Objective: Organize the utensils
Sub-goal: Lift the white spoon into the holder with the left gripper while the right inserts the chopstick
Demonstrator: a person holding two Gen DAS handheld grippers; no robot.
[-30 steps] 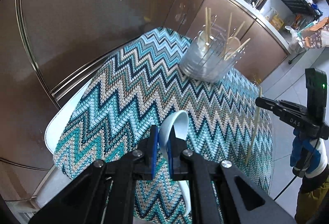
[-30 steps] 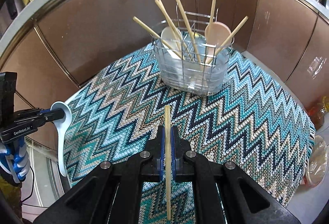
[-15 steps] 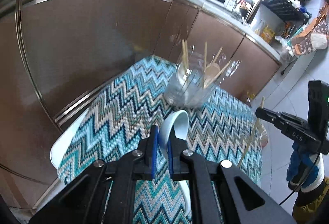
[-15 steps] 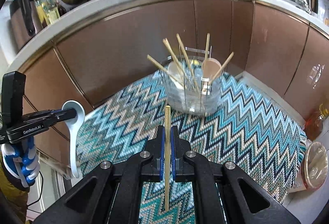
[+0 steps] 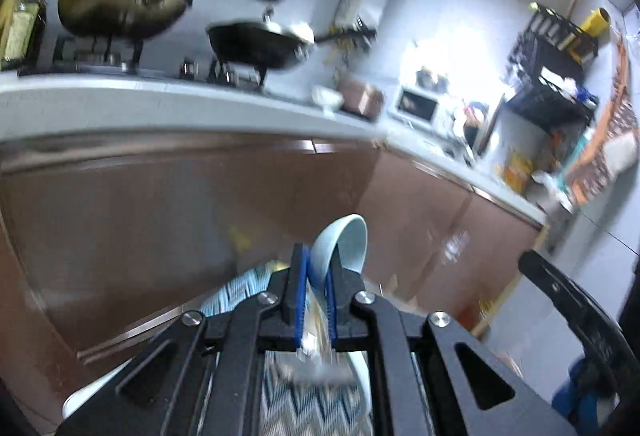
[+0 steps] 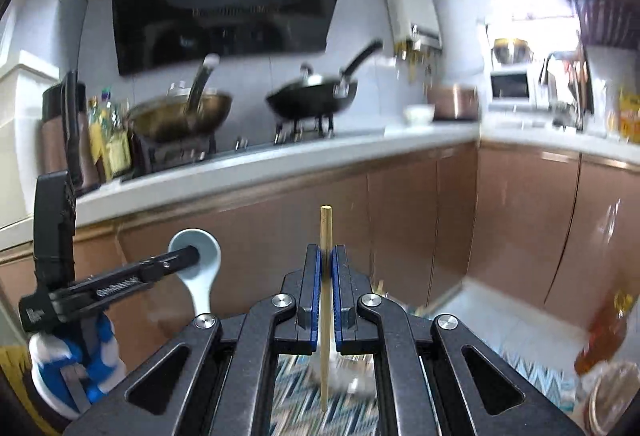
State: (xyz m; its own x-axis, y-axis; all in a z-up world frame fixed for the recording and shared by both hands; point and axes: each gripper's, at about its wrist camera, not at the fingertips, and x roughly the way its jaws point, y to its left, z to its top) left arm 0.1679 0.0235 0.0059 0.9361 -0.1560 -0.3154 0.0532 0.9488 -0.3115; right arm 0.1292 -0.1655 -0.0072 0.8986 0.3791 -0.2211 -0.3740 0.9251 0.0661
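My left gripper (image 5: 316, 268) is shut on a pale blue ceramic spoon (image 5: 344, 244), whose bowl sticks up past the fingertips. From the right wrist view, that same spoon (image 6: 198, 264) hangs from the left gripper (image 6: 176, 262), held by a gloved hand (image 6: 72, 356). My right gripper (image 6: 326, 256) is shut on a wooden chopstick (image 6: 325, 232) that stands upright between the blue pads. The zigzag cloth (image 6: 296, 408) and the blurred wire utensil holder (image 6: 352, 376) show low between the right gripper's fingers. The right gripper's arm (image 5: 568, 300) appears at the right of the left wrist view.
Brown cabinet doors (image 6: 420, 212) run under a white counter (image 6: 248, 164). A wok (image 6: 180, 116) and a black pan (image 6: 312, 98) sit on the stove. A microwave (image 6: 510, 86) stands at the back right. An amber bottle (image 6: 608, 332) stands at the lower right.
Both grippers have risen and tipped upward with the spoon and chopstick still held. The holder and cloth have slid to the bottom of both views; the counter and stove now show.
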